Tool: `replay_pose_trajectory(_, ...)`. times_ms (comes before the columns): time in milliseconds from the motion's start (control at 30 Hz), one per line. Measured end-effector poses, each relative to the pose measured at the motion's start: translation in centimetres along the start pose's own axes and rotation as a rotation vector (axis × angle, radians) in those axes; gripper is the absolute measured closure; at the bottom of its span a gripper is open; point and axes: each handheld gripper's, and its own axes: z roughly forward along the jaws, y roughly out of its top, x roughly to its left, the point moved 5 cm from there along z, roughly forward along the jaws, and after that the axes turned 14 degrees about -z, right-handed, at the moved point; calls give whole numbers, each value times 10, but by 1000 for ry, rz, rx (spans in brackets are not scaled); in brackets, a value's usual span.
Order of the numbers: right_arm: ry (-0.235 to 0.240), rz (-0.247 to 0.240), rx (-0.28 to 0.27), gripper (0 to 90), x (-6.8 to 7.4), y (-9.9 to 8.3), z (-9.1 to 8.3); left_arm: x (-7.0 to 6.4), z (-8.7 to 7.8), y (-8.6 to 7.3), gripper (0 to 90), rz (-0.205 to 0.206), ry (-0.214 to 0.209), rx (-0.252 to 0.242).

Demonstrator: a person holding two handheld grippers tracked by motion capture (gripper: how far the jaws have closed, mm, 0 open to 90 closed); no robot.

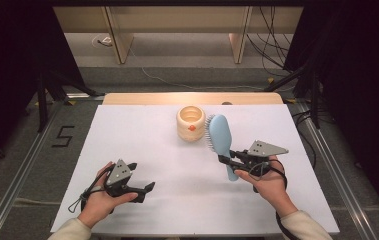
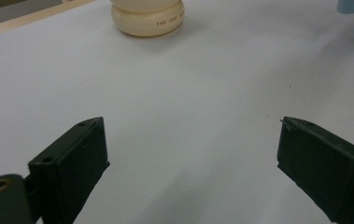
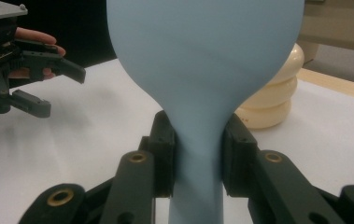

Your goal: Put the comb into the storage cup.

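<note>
Table (image 1: pixel 142 145) covered in white carries the whole scene, and the cream holder (image 1: pixel 191 123) standing near its far edge serves as the mark for everything else. Well to the near left of that holder, the left gripper (image 1: pixel 147 192) rests low over the white surface in the person's left hand (image 1: pixel 99 202), its jaws spread wide apart with nothing between them; in the left gripper view bare tabletop lies between the two black jaws, and the holder (image 2: pixel 147 18) stands beyond them at the top. The holder itself is a squat, ribbed cup with an open top and a small orange mark on its near side. Just right of the holder, close to it, is the head of a light blue hairbrush (image 1: pixel 222 140), its bristles turned toward the holder. The brush runs from there back toward the person. The right gripper (image 1: pixel 227 161), to the near right of the holder and held in the right hand (image 1: pixel 269 185), is clamped on the brush's neck; in the right gripper view the brush (image 3: pixel 202 79) rises between both pads, which press its narrow stem from either side.
</note>
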Motion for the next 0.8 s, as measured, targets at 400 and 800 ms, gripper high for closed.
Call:
replay_pose_trajectory(400,0,9,-30,703,6,8,11,-1,0,1,80,-4,-7,-6)
replay_pose_trajectory(800,17,7,-42,703,13,15,21,-7,0,5,69,-27,-45,-28)
